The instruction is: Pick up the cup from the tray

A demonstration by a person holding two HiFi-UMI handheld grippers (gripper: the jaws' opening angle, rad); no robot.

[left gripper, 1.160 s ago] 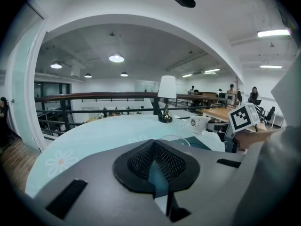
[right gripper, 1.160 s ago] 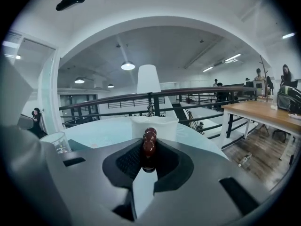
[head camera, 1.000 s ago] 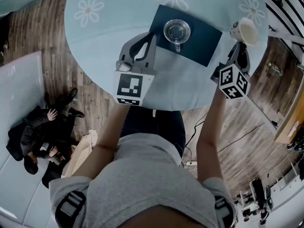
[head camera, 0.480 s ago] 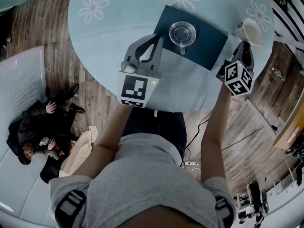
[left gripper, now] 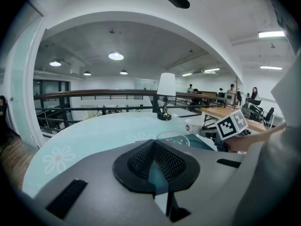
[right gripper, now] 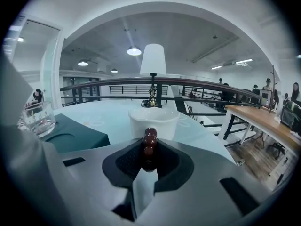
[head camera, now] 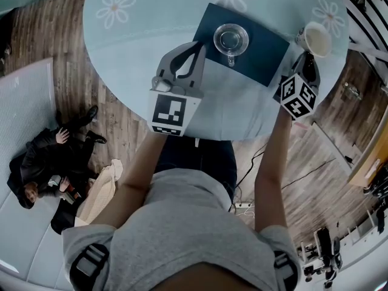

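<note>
Glass cup (head camera: 230, 39), upright on dark tray (head camera: 267, 56), far side of bench (head camera: 121, 47): likely light, stiff, slippery, breakable, best taken by near handle; left tool (head camera: 197, 46) together, empty; right tool (head camera: 307, 59) clamped on dark red knob (right gripper: 150, 145).

Cool, even light comes down from the round ceiling lamps (left gripper: 115, 56) overhead, so the pale counter (head camera: 139, 47) carries only faint, soft shadows. The glass cup (head camera: 230, 39) gives a small glint. Both my gripper views bow hard toward their edges, with black corners (a fisheye ring); the head view curves the wooden floor (head camera: 60, 29) likewise. Outlines look crisp.
</note>
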